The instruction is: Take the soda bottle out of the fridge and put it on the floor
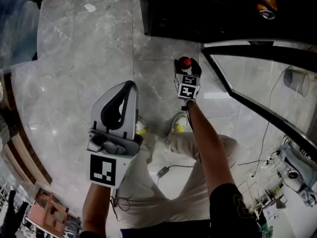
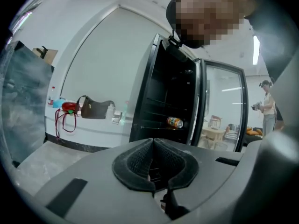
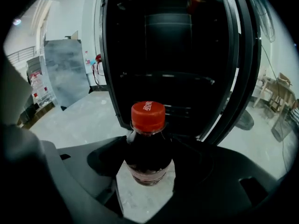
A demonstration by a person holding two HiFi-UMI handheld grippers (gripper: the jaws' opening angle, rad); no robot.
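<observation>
We hold the soda bottle (image 3: 148, 143) in the right tool (image 3: 147, 161). Its two dark pads press on the bottle's sides below the shoulder, so the jaws stand fairly wide around it. The bottle is upright and full of dark drink, with a red cap (image 3: 148, 115) on top. It is outside the fridge (image 3: 173, 55), just in front of the open black inside and low over the grey marble floor (image 3: 79, 118). We cannot tell whether its base touches the floor.

In the head view this tool points down and away from us. The cap shows just past its marker cube, near the fridge's lower edge and beside the open glass door (image 1: 257, 78). Our two shoes (image 1: 178, 125) stand on the floor a little behind the bottle.

The left tool (image 2: 153, 164) holds nothing: its ribbed pads meet along a closed seam with no gap between them. It sits nearer to us than the right one, well apart from the bottle, and looks almost level at the fridge.

An orange can (image 2: 175, 122) lies on its side on a shelf (image 2: 159, 125) inside the fridge. To the fridge's left a dark bag (image 2: 96, 109) rests on a white tabletop (image 2: 84, 127) along the wall. A person (image 2: 267, 108) stands far off, beyond the glass door.
</observation>
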